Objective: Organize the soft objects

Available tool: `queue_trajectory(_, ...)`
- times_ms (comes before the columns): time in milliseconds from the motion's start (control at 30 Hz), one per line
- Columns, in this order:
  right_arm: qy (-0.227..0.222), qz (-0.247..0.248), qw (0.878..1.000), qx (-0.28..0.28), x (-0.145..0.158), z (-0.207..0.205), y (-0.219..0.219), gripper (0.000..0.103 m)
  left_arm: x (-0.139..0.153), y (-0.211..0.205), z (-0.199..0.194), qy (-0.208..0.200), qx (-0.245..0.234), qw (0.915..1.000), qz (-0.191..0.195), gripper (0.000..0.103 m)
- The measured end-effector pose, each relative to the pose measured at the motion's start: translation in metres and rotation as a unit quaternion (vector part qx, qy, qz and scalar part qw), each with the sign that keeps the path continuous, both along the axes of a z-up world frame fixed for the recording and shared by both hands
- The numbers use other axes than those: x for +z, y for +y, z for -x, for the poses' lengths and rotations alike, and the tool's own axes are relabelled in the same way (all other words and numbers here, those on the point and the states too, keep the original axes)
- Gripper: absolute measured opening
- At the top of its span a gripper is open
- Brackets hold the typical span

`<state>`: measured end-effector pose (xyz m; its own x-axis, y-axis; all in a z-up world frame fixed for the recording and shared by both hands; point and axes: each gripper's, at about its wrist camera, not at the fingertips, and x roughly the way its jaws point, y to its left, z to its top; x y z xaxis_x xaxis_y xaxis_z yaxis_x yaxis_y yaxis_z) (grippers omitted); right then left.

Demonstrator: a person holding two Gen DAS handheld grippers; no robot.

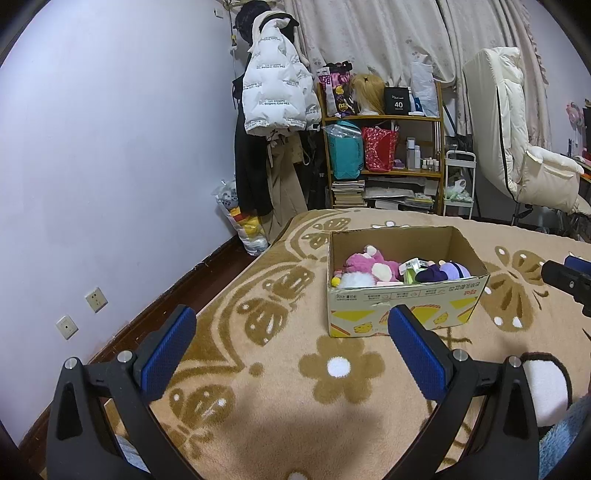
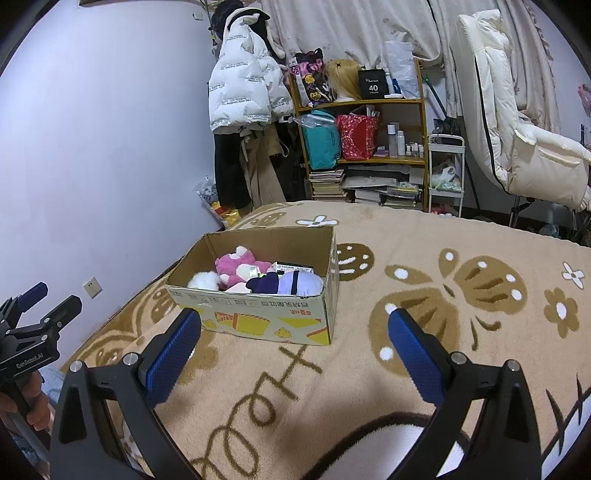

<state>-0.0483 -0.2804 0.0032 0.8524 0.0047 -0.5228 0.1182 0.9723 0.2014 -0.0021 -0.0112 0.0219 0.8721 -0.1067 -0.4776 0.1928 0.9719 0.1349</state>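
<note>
Both grippers hang low over a fuzzy tan blanket (image 1: 280, 387) patterned with brown butterflies and flowers. The left gripper (image 1: 291, 328) and right gripper (image 2: 293, 330) have their blue ribbed pads spread wide, holding nothing. Past them, mid-frame, sits an open cardboard box (image 1: 402, 306), long axis running left to right, with its printing upside down. Inside it lie soft toys: a pink plush (image 1: 369, 264), a white fluffy one (image 1: 354, 281) and a purple one (image 1: 448, 271). Farther back, top centre, stand a wooden shelf (image 1: 384, 118), a white puffer jacket (image 1: 277, 92) and curtains (image 1: 369, 33).
</note>
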Motion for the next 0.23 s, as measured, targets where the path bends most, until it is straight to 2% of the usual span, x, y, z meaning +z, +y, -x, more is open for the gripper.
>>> queue_trajectory(233, 0.000, 0.000, 1.000, 0.000, -0.0003, 0.0009, -0.0007, 0.103, -0.0015, -0.0008, 0.0008, -0.001, -0.001, 1.0000, -0.002, 0.103)
